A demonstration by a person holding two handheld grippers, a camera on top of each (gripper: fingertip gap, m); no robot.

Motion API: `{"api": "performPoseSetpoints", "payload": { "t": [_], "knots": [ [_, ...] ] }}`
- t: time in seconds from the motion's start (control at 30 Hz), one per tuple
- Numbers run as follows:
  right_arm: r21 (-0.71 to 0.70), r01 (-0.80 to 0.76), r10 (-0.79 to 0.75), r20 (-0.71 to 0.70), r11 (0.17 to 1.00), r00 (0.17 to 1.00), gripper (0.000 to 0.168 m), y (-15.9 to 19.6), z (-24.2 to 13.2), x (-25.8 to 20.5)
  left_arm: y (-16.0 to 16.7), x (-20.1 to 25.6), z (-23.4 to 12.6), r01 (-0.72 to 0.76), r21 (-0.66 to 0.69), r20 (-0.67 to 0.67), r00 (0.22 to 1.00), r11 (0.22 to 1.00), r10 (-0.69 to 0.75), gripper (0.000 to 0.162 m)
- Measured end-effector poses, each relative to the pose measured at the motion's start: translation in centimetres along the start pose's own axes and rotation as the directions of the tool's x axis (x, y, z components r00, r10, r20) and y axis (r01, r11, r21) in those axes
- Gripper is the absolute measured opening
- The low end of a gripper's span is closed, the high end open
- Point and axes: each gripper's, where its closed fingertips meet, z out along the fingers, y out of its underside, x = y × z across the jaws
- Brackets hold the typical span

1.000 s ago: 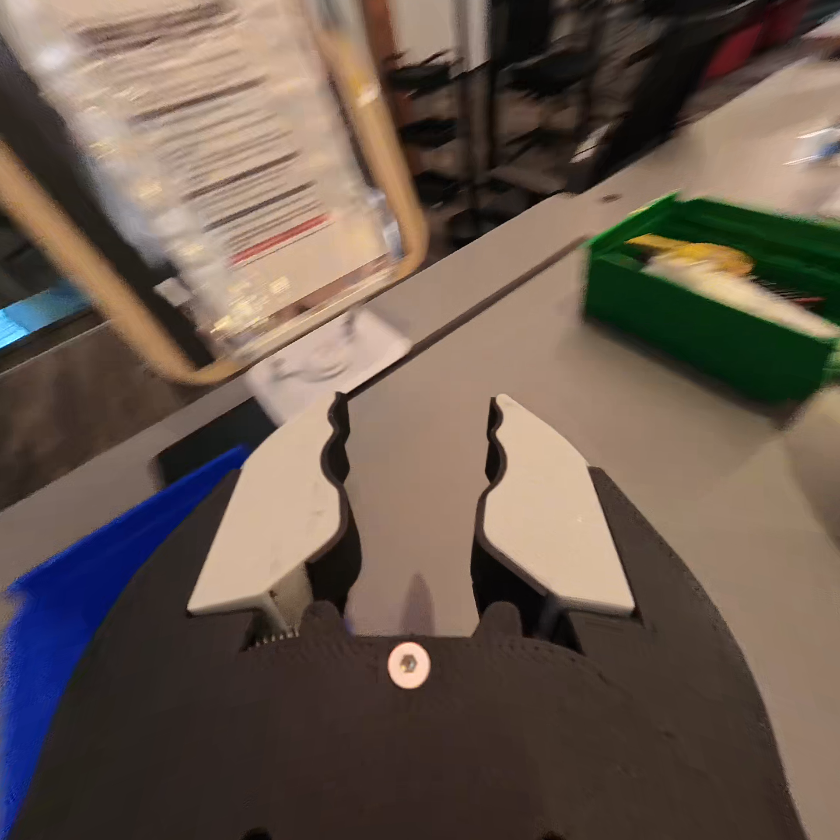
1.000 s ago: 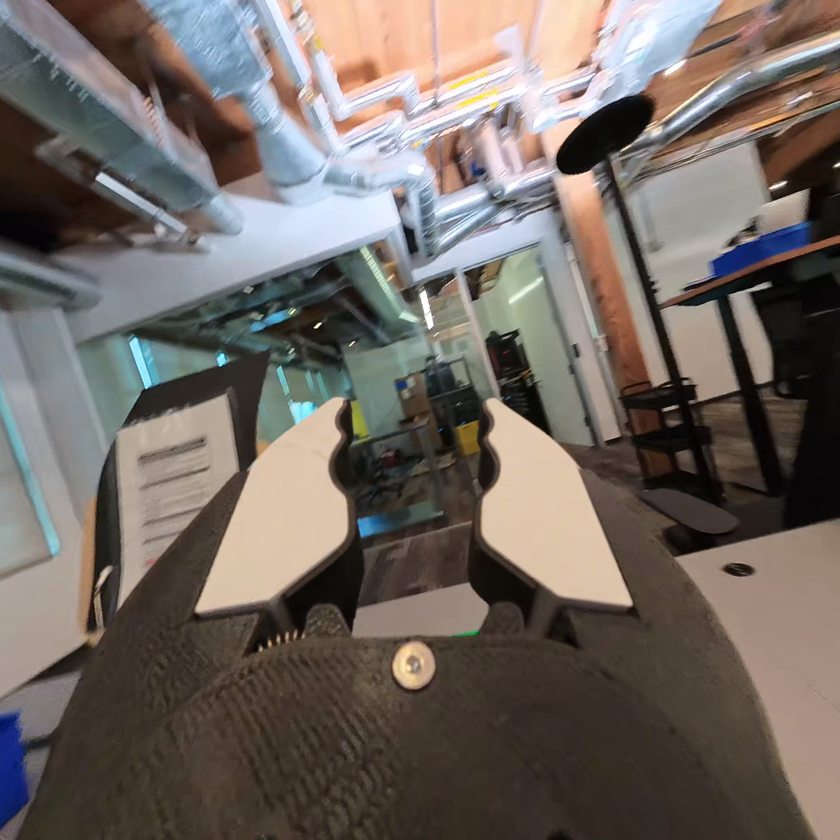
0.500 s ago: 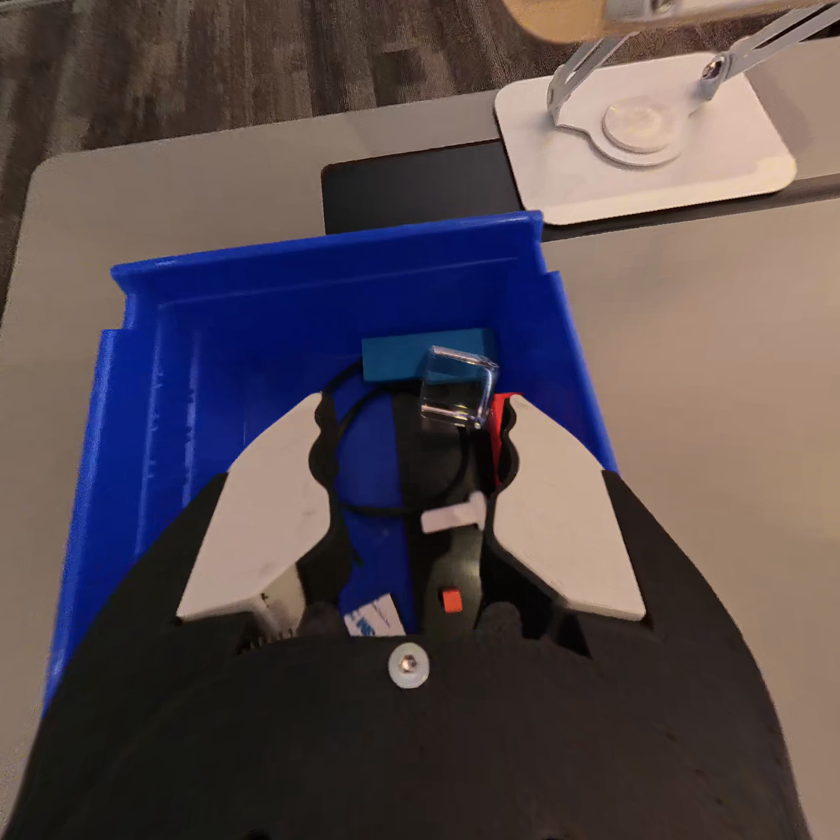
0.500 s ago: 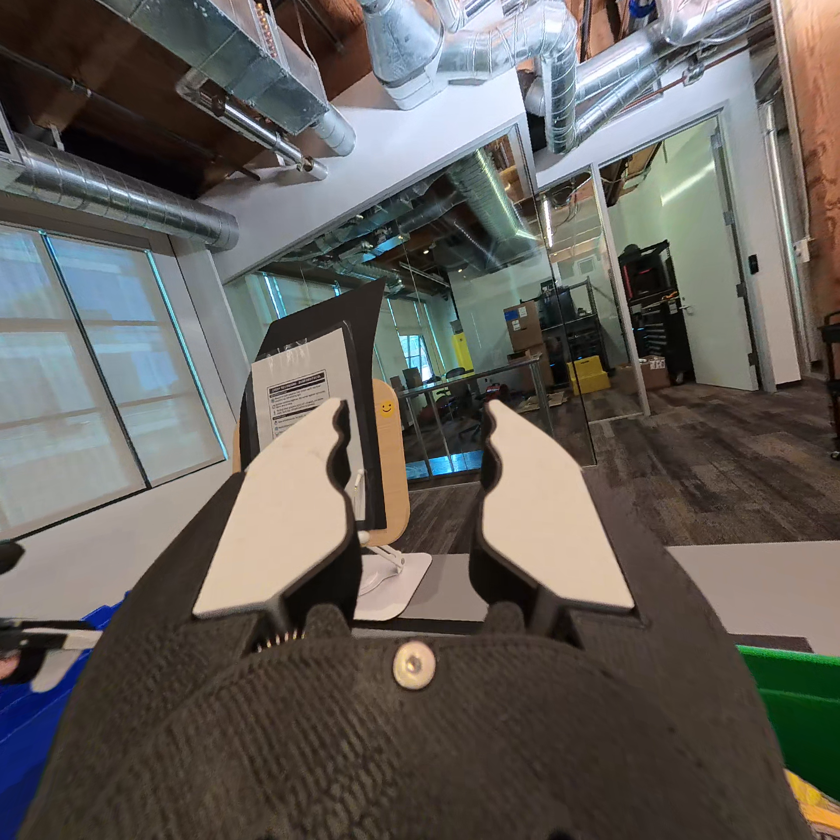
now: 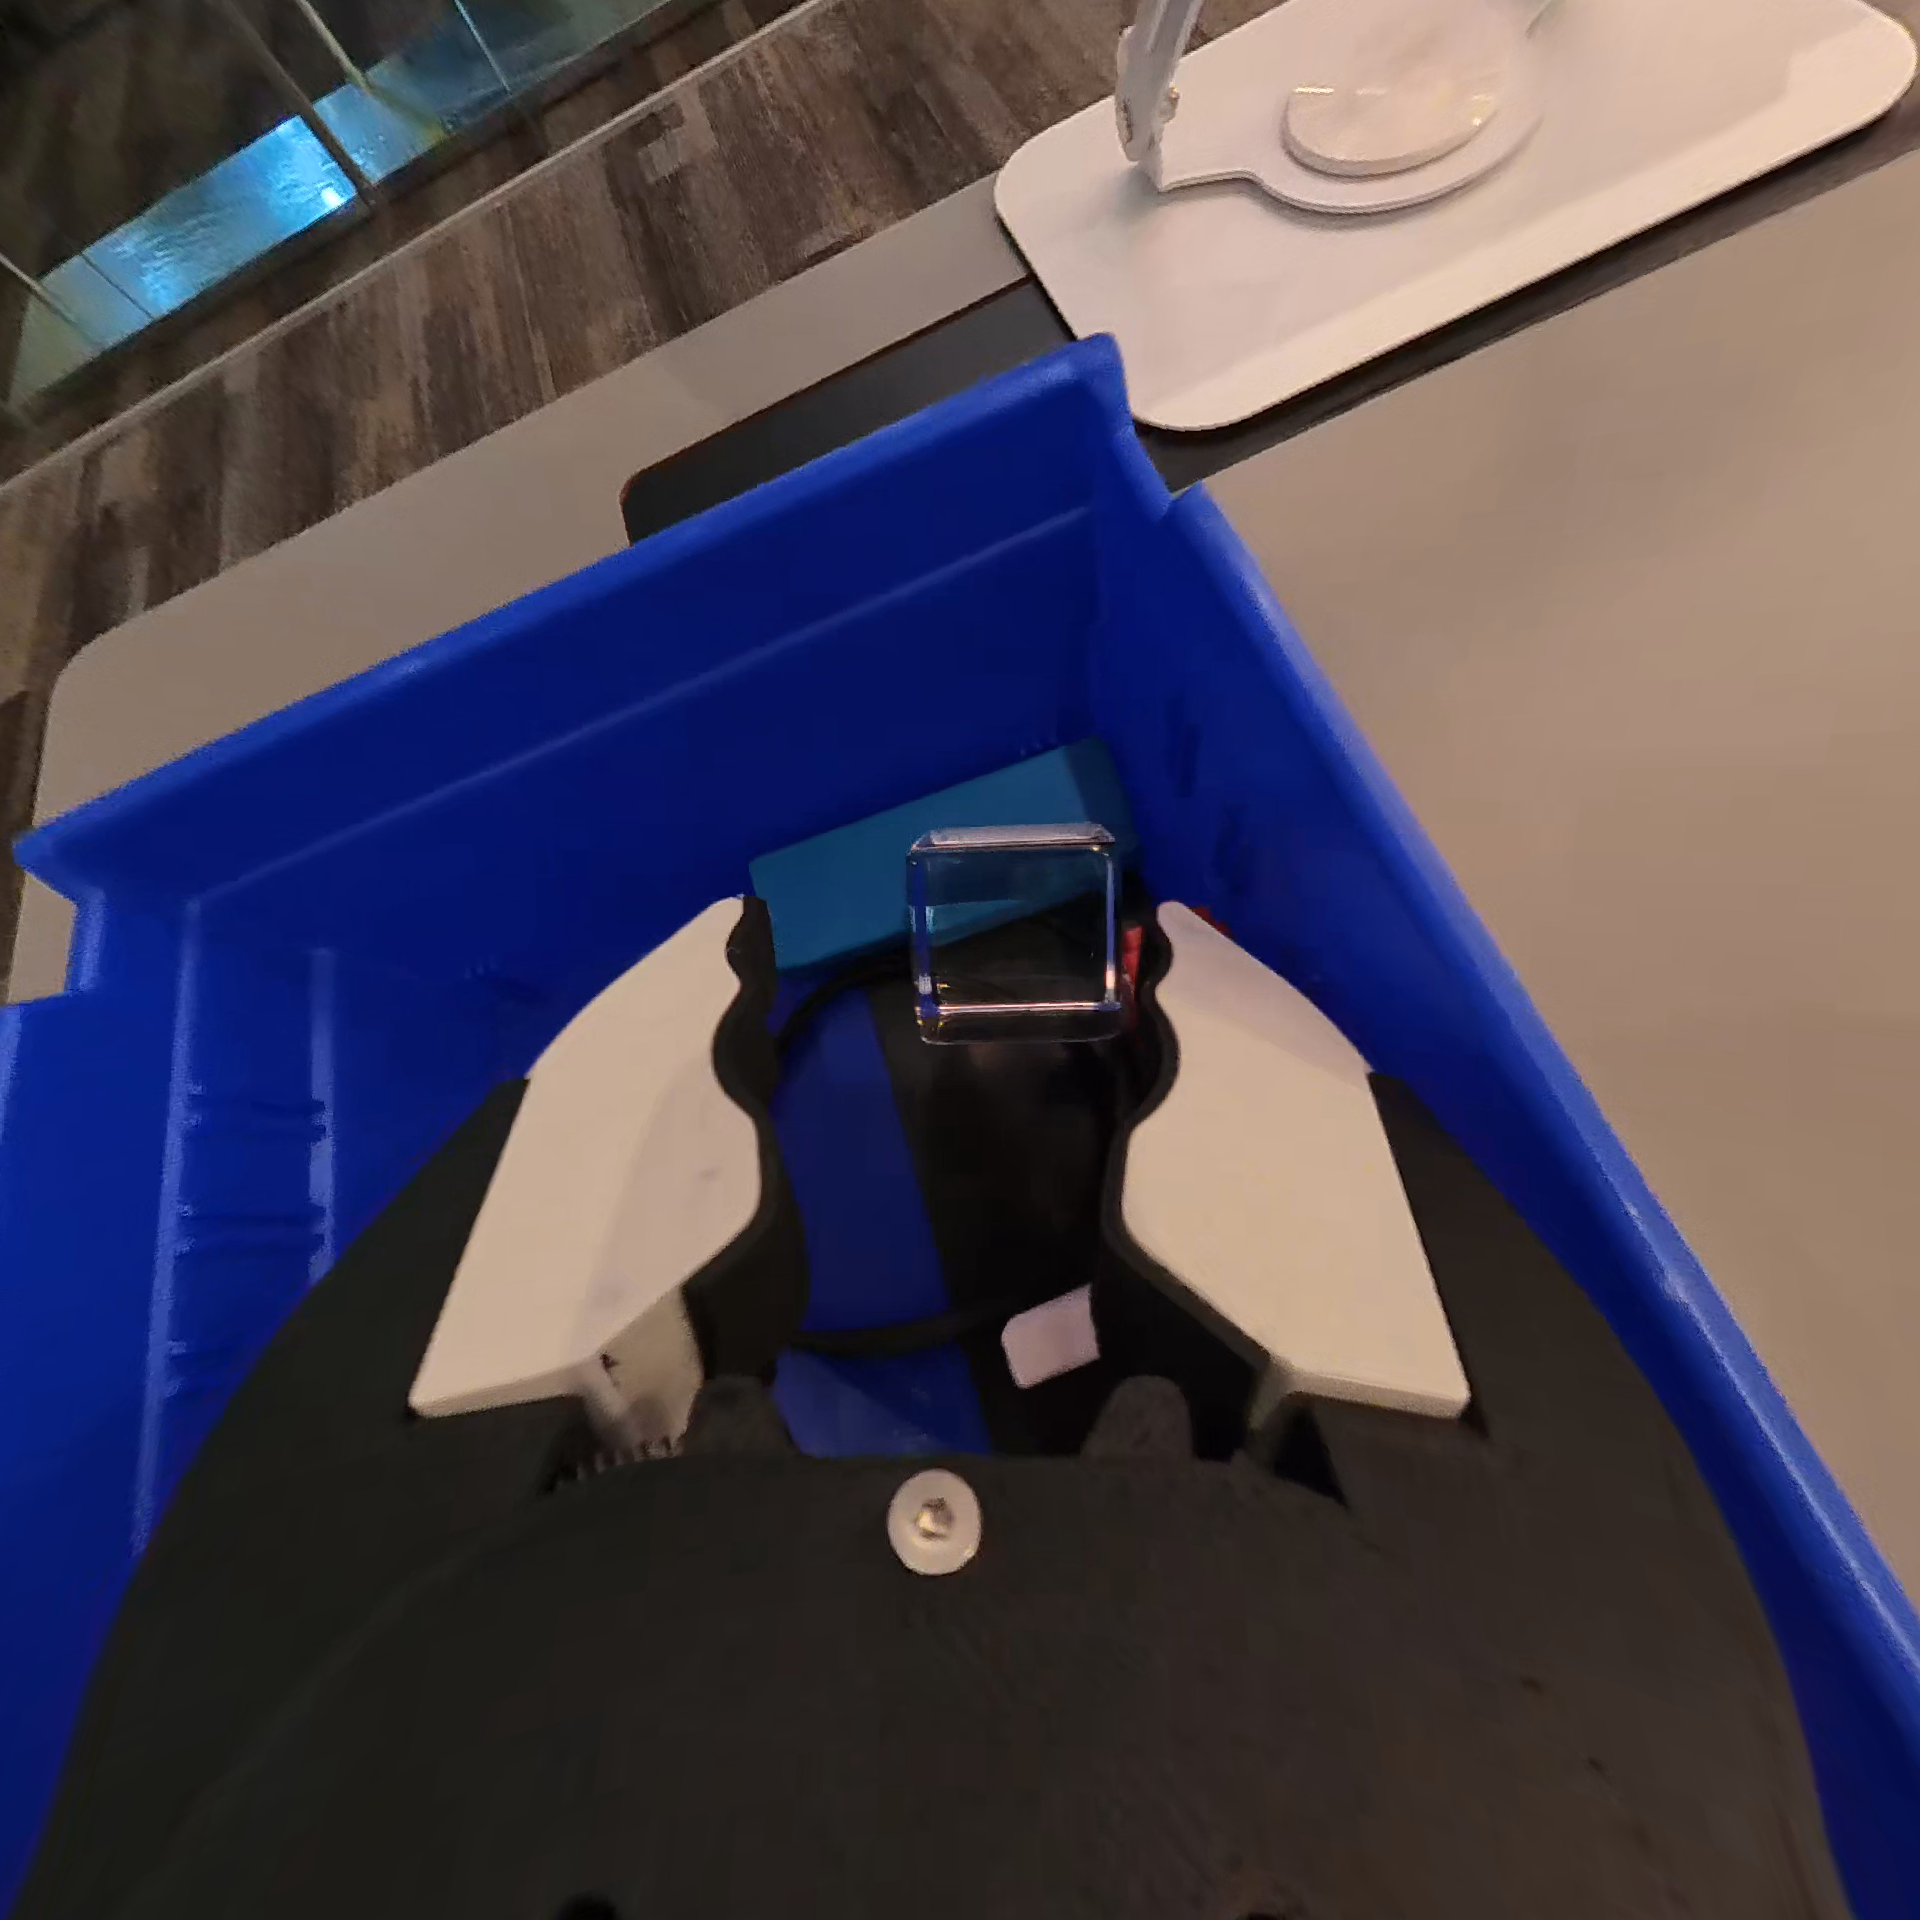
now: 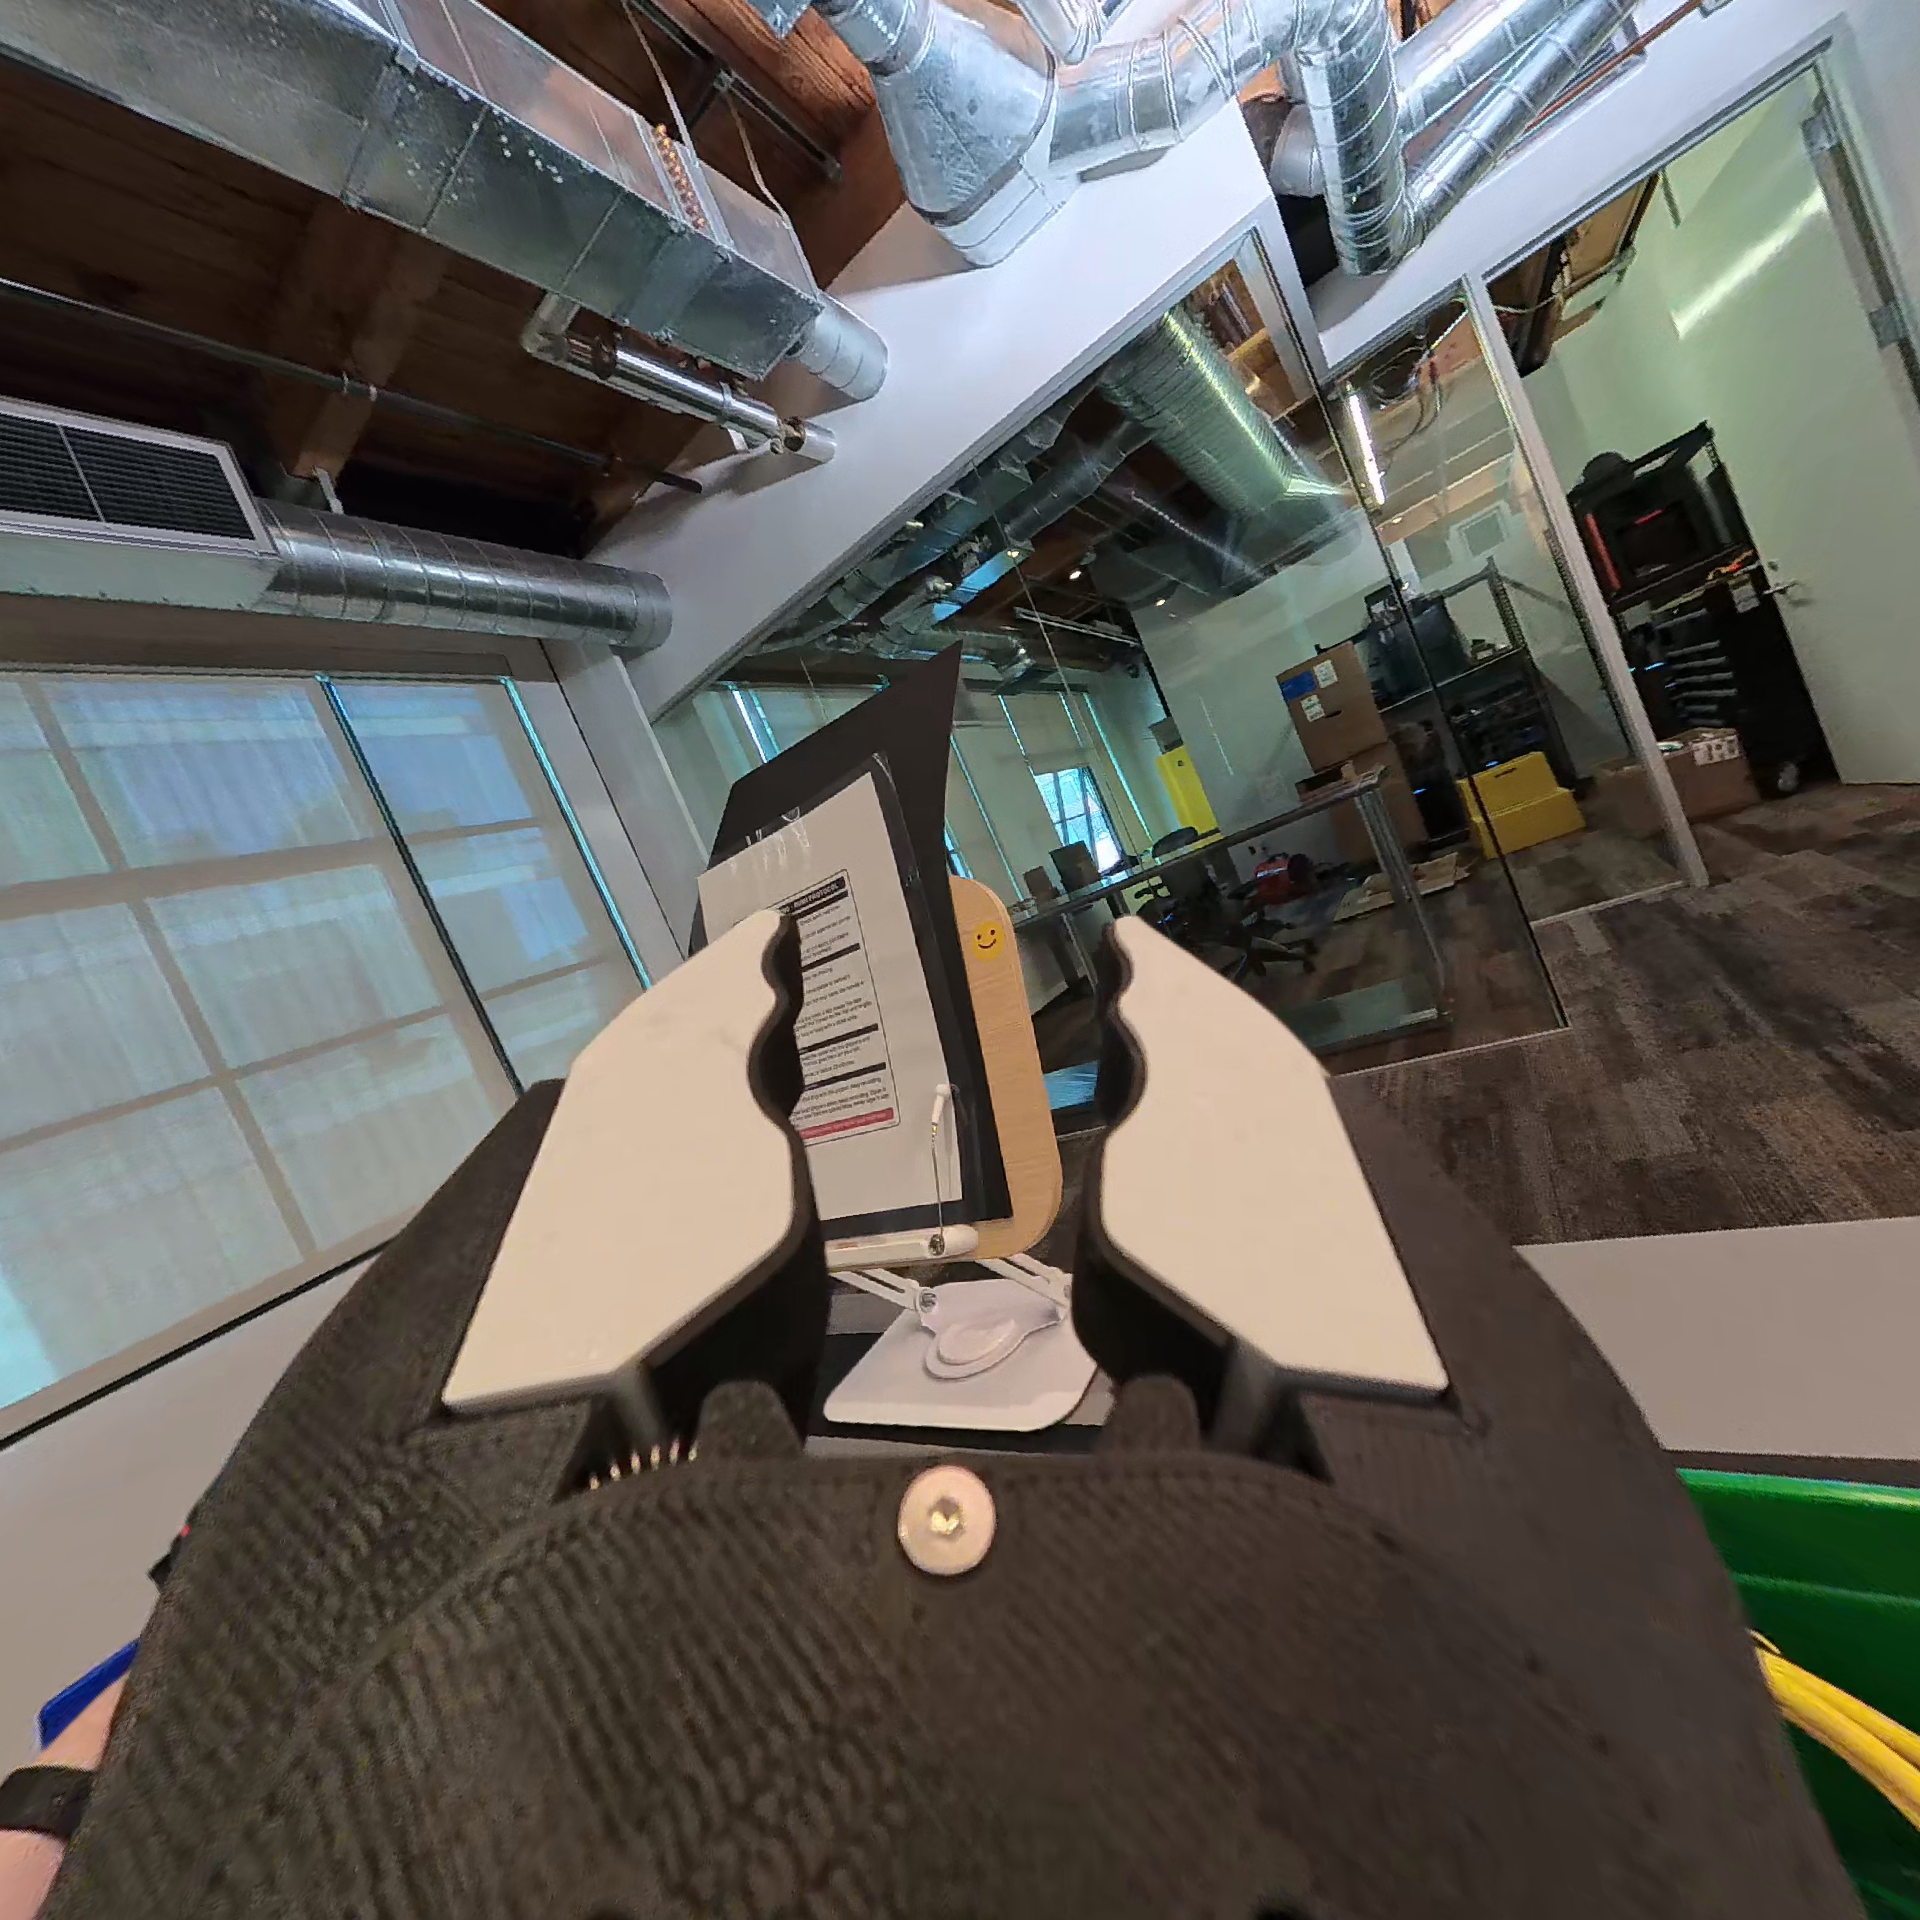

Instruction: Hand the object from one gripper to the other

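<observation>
My left gripper (image 5: 954, 920) is open and empty, lowered into a blue bin (image 5: 520, 707). Just ahead of its fingertips, near the right finger, a clear cube (image 5: 1013, 935) rests on a black object with a thin cable (image 5: 997, 1153). A teal block (image 5: 914, 847) lies behind the cube against the bin's far corner. A bit of something red (image 5: 1135, 943) shows by the right fingertip. My right gripper (image 6: 943, 940) is open and empty, held up in the air and pointed at the room beyond the table.
A white stand base (image 5: 1403, 177) sits on the grey table (image 5: 1610, 623) behind the bin, holding a printed sheet on a board (image 6: 883, 1039). A green bin (image 6: 1808, 1558) with yellow cable (image 6: 1839, 1756) is at the right. A person's hand (image 6: 52, 1797) shows lower left. One gripper's finger ends stand about 60 cm off the other's.
My left gripper swung from the open table down into the blue bin and closer to the clear cube. My right gripper tilted down from the ceiling towards the sheet stand.
</observation>
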Motion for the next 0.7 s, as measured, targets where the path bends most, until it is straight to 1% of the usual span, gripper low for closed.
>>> {"api": "performPoseSetpoints", "payload": {
  "t": [0.03, 0.07, 0.17, 0.2, 0.23, 0.3, 0.33, 0.47, 0.57, 0.63, 0.7],
  "knots": [
    [-0.001, -0.003, 0.003, -0.001, 1.0, 1.0, 0.055, 0.0, 0.0, 0.0, 0.2, 0.0, 0.3, 0.026, -0.007, -0.002, 1.0, 1.0, -0.026, 0.067],
    [-0.003, -0.005, 0.005, -0.002, 1.0, 1.0, 0.054, 0.1, 0.0, 0.1, 0.4, 0.0, 0.6, 0.053, -0.018, -0.008, 0.999, 0.998, -0.053, 0.063],
    [-0.001, -0.017, 0.017, 0.001, 1.0, 1.0, 0.054, 0.1, 0.0, 0.0, 0.8, -0.2, 1.0, 0.086, -0.029, 0.006, 0.996, 0.996, -0.086, 0.06],
    [0.002, -0.022, 0.022, 0.004, 1.0, 1.0, 0.054, 0.0, 0.0, 0.0, 0.9, -0.3, 1.1, 0.082, -0.04, 0.017, 0.997, 0.996, -0.081, 0.057],
    [0.006, -0.029, 0.029, 0.007, 1.0, 1.0, 0.054, 0.0, 0.0, -0.1, 1.0, -0.2, 1.1, 0.066, -0.053, 0.023, 0.998, 0.996, -0.065, 0.048],
    [0.013, -0.045, 0.045, 0.012, 0.999, 0.999, 0.054, -0.1, 0.0, 0.0, 1.2, -0.4, 1.2, 0.024, -0.067, 0.053, 0.998, 0.997, -0.021, 0.048],
    [0.018, -0.054, 0.054, 0.015, 0.998, 0.998, 0.054, -0.1, 0.0, 0.0, 1.2, -0.5, 1.2, 0.032, -0.077, 0.053, 0.998, 0.996, -0.028, 0.047],
    [0.039, -0.089, 0.088, 0.03, 0.995, 0.996, 0.053, -0.5, -0.3, 0.1, 1.5, -1.7, 0.7, 0.137, -0.103, 0.053, 0.99, 0.985, -0.132, 0.046],
    [0.052, -0.105, 0.103, 0.038, 0.993, 0.994, 0.053, -0.8, -0.4, 0.2, 0.5, -2.9, -0.8, 0.232, -0.035, 0.032, 0.972, 0.972, -0.231, 0.045],
    [0.053, -0.105, 0.103, 0.041, 0.993, 0.994, 0.053, -0.7, -0.4, 0.1, -1.0, -3.4, -2.4, 0.309, 0.043, -0.026, 0.951, 0.95, -0.308, 0.045],
    [0.045, -0.101, 0.099, 0.044, 0.994, 0.994, 0.053, -0.6, -0.2, -0.1, -2.6, -3.8, -4.2, 0.361, 0.118, -0.083, 0.932, 0.925, -0.353, 0.045]
  ]
}}
